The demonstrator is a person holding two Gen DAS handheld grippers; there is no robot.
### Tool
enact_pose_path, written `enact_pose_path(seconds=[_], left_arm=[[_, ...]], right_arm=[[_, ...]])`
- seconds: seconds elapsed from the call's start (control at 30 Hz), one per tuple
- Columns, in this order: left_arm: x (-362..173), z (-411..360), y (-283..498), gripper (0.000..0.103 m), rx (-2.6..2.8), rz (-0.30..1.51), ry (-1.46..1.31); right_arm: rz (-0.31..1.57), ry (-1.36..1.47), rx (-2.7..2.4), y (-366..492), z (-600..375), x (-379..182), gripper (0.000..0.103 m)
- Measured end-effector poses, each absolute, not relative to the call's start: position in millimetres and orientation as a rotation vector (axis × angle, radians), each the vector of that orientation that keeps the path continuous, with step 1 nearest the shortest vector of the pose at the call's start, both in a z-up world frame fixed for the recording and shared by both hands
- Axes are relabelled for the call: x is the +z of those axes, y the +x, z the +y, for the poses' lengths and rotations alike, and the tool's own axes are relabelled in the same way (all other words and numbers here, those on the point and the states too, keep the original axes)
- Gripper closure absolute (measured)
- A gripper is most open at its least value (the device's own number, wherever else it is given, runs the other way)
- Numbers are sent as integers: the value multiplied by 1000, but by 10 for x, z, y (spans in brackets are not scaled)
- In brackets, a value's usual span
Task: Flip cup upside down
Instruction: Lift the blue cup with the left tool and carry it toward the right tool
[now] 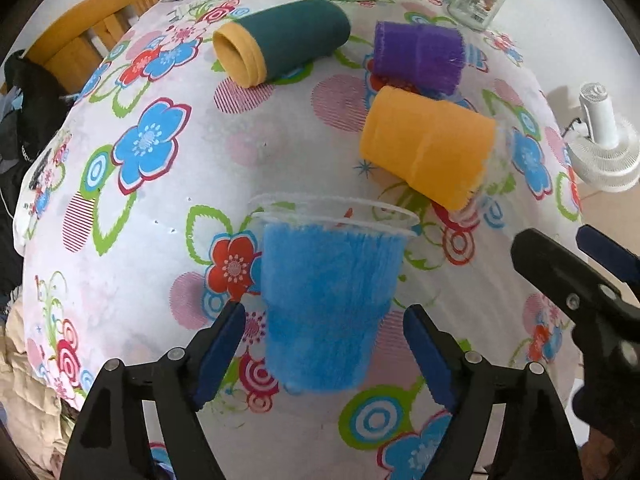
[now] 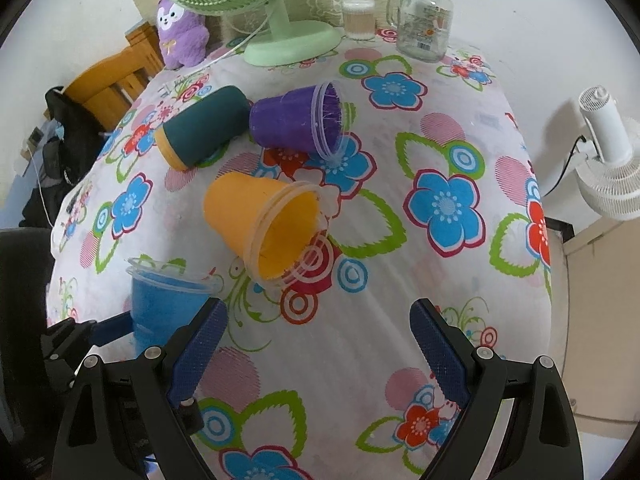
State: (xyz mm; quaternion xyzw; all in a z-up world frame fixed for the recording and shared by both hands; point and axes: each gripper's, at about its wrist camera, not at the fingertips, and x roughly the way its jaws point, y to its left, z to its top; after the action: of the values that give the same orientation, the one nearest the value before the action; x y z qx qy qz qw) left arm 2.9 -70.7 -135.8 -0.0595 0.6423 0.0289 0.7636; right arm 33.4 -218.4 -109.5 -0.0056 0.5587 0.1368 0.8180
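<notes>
A blue fuzzy-lined clear plastic cup (image 1: 326,304) stands upright, mouth up, on the flowered tablecloth. My left gripper (image 1: 324,352) is open, with a finger on each side of the cup's lower half and a gap to each pad. In the right wrist view the blue cup (image 2: 166,300) is at lower left with the left gripper's fingers around it. My right gripper (image 2: 318,350) is open and empty above the cloth, right of the blue cup; it also shows at the right edge of the left wrist view (image 1: 576,264).
An orange cup (image 2: 264,226), a purple cup (image 2: 298,122) and a dark green cup (image 2: 204,130) lie on their sides farther back. A green fan (image 2: 280,40), a glass jar (image 2: 426,16) and a purple plush (image 2: 180,28) stand at the far edge. A white fan (image 2: 608,156) stands off the table's right.
</notes>
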Motion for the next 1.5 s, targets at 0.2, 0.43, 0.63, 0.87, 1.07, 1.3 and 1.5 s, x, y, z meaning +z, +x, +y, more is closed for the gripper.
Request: enact_pose_path(seconds=[0.2,0.43,0.63,0.87,1.07,1.3,1.5], left_arm=[[-1004,-609,-80,16,-11,1352,-66],[-762,-460,-121,15,-200,1264,146],[-640,-214,-208,13,-384,1227,259],[-664,-85,-287,13,-540,1198,383],[-697,-88,-375,10,-623,1178,439],[-969,-92,-385,9,-654,1174,517],[-1254,-70,-391,9,-672,1147,584]], right_arm=[[1138,45,259,172,-2175,-884,9],[955,57,163,-200,-2001,-642,9],[833,175,45,-570,-1862,-484,9],[745,212,-105,-988,-1677,-546,9],[727,181,-153,-1169,-1515,-697,9],[692,116,-162,-1229,-1359,-1017,9],[644,98,-163,-1222,-1244,-1326,9]])
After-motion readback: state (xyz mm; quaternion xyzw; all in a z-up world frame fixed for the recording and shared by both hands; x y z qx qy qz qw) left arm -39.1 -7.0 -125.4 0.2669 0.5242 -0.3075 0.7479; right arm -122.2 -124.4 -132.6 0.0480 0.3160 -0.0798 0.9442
